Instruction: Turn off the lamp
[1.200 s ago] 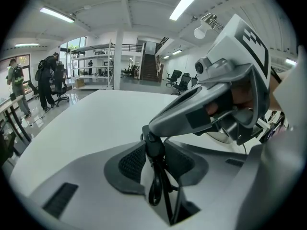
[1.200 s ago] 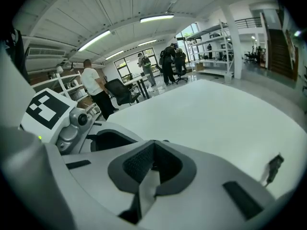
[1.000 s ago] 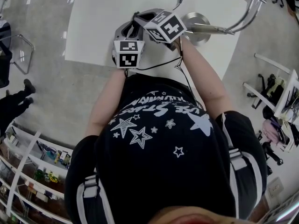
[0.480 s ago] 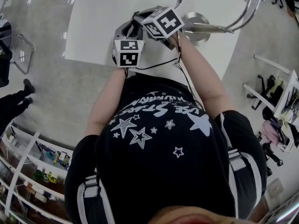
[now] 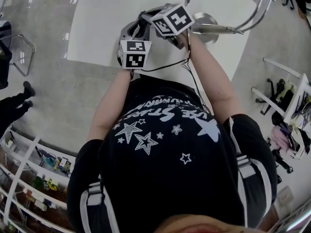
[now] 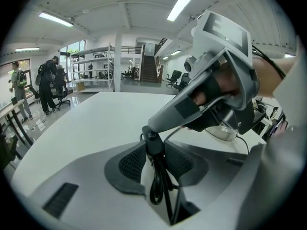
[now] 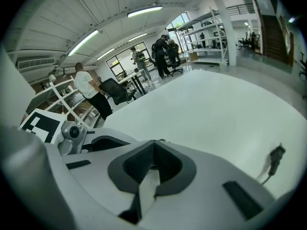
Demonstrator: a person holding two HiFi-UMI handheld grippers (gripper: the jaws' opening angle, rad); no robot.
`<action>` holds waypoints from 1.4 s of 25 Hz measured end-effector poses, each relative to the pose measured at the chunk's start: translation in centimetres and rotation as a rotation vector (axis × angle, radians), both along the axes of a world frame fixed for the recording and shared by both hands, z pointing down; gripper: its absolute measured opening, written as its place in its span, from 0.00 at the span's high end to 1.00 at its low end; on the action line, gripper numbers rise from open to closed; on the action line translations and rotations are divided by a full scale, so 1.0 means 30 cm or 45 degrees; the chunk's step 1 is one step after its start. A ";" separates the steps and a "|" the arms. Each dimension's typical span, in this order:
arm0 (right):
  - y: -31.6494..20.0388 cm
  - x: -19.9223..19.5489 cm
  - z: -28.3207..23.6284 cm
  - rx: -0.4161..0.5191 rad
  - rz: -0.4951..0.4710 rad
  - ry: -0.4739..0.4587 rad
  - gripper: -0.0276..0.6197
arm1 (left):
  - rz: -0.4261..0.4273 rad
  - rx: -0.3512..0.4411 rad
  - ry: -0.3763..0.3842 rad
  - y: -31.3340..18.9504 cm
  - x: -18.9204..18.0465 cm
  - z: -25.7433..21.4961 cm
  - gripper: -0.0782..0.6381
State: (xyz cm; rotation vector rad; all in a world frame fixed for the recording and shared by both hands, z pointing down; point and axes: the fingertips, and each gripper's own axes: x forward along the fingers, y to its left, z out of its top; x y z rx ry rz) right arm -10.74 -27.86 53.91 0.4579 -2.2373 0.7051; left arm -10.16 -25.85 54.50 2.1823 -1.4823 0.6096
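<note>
Seen from above, my two grippers meet over a white table (image 5: 107, 13) in the upper middle of the frame, with the lamp just to their right. The lamp has a round, shiny chrome base (image 5: 209, 19) standing on the table near its right edge, and a curved chrome arm (image 5: 256, 12) that sweeps from the base up toward the upper right corner, where the lamp's head is cut off by the frame; I cannot tell whether it is lit. In the left gripper view the base shows as a pale metal disc at centre right, mostly behind my right gripper. My left gripper (image 6: 152, 142) is clamped on a small black inline switch (image 6: 153, 147) at the tips of its ribbed dark pads (image 6: 132, 162), which stand fairly far apart with the switch between them. A thin black cord (image 6: 157, 188) hangs from the switch in a loop between the jaws. My right gripper (image 7: 153, 146) has its jaws drawn together at the tips with nothing between them, and in the left gripper view its grey nose comes down from the upper right to touch the top of the switch. A loose black cord end (image 7: 275, 158) lies on the table at the lower right of the right gripper view.
</note>
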 end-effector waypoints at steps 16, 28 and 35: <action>0.079 0.120 -0.040 0.073 0.169 -0.045 0.95 | 0.017 0.087 0.002 0.028 0.002 -0.065 0.70; 0.206 0.188 -0.147 0.232 0.243 -0.132 0.95 | -0.125 0.215 0.150 0.186 -0.115 -0.223 0.70; 0.323 0.183 -0.177 0.267 0.242 -0.133 0.95 | -0.110 0.269 0.170 0.297 -0.122 -0.282 0.70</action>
